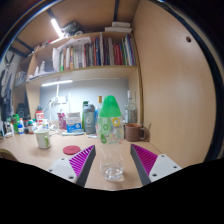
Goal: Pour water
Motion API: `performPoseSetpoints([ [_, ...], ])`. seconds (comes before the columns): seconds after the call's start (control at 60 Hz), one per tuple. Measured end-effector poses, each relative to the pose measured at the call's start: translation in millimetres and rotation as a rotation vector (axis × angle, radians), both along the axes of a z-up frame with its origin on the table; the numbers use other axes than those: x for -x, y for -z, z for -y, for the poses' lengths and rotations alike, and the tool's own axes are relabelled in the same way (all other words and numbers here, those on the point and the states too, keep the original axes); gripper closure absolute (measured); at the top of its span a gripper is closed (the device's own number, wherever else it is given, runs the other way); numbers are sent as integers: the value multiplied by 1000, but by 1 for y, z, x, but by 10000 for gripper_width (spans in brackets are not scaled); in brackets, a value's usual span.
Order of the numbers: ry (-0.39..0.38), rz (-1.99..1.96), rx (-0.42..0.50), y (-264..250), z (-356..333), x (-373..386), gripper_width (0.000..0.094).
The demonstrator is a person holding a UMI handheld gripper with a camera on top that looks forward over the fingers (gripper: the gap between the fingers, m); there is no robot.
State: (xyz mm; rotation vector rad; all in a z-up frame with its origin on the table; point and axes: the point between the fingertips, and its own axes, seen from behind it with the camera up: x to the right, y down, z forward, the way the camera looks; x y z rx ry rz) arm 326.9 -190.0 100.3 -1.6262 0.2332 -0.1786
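A clear plastic bottle [112,150] with a green cap and a pale label stands upright on the wooden table [40,160]. It is between my two fingers, with a small gap showing on each side. Its lower part looks see-through, and I cannot tell how much water it holds. My gripper [113,149] is open, and its purple pads [82,160] flank the bottle's lower half. A white cup [43,140] stands to the left, beyond the fingers.
A flat red disc [72,150] lies left of the bottle. A brown mug [133,131] stands behind it to the right. Bottles and jars [89,120] crowd the back of the table under a bookshelf [90,50]. A wooden panel [175,80] closes the right side.
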Motion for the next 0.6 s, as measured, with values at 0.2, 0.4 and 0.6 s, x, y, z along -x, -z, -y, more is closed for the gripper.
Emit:
performPoseSetpoints([
  [0.2,6,51,-3,12,-55,-13,368],
  [0.4,47,44,-68,9,-63,-16,527],
  [0.6,50,71,-41,10,-67,-6,601],
])
